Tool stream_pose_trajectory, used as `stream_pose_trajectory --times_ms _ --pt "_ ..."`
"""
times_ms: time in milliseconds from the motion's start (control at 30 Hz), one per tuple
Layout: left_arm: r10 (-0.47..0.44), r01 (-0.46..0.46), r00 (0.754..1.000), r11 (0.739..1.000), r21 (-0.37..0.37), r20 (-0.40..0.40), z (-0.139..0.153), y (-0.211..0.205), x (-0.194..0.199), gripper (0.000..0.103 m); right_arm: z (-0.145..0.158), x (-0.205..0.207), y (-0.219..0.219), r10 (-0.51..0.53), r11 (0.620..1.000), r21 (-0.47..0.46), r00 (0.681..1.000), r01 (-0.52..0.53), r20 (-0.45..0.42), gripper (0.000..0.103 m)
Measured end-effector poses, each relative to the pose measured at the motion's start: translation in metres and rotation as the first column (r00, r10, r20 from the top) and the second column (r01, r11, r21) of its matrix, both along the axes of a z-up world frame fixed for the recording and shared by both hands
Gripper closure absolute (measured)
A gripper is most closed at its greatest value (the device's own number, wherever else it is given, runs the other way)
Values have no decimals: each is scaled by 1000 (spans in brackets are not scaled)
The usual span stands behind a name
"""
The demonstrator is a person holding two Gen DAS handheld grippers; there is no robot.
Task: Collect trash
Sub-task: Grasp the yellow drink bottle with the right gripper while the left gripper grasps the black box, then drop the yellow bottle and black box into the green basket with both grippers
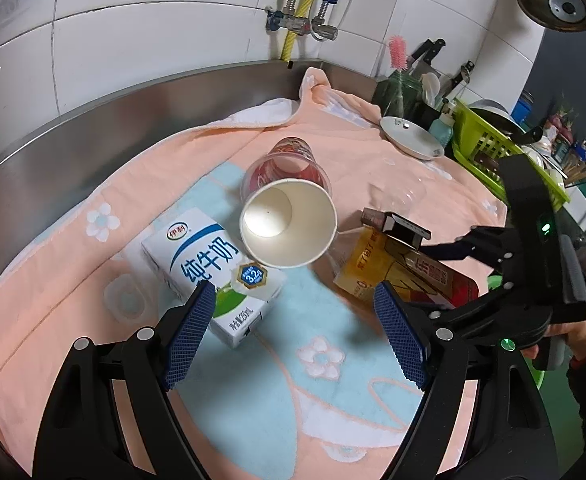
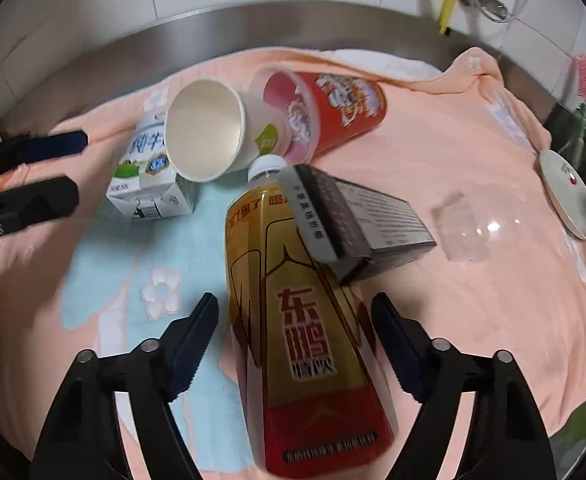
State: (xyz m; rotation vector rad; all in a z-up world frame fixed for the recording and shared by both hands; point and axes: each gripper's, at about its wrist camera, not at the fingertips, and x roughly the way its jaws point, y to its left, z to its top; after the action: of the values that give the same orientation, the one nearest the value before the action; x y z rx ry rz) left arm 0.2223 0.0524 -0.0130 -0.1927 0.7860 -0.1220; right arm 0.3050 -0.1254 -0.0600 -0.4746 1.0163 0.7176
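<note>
Trash lies on a pink and blue towel (image 1: 73, 280). A white milk carton (image 1: 209, 268) lies flat, and a tipped white paper cup (image 1: 289, 224) rests against it. Behind the cup lies a red printed plastic cup (image 1: 289, 160). My left gripper (image 1: 293, 292) hovers open over the towel, its left pad by the carton's near corner and nothing between its pads. My right gripper (image 2: 293, 300) is open and straddles a gold and red drink bottle (image 2: 293, 320) lying on its side, with gaps at both pads. A dark box (image 2: 365, 224) leans on the bottle.
A clear plastic lid (image 2: 477, 228) lies right of the box. At the towel's far right a white plate (image 1: 413, 136) leans, with a green dish rack (image 1: 489, 140) and kitchen clutter beyond. A steel rim (image 1: 133, 120) and a tiled wall close off the back.
</note>
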Motion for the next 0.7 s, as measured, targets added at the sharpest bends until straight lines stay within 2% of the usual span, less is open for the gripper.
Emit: stream_pose_trajectory --times_ms 67,267,700 --pt "-2 2 1000 1000 1 0 1 0 2 23 -4 0 3 5 1000 -23 1000 -4 19 36" --pt "-18 18 1000 1000 9 8 7 -4 10 24 -2 -12 -3 23 1000 -7 1000 -23 5 37" --pt "-93 92 995 995 25 28 22 -36 29 24 19 -83 -43 40 997 68 999 -41 19 37"
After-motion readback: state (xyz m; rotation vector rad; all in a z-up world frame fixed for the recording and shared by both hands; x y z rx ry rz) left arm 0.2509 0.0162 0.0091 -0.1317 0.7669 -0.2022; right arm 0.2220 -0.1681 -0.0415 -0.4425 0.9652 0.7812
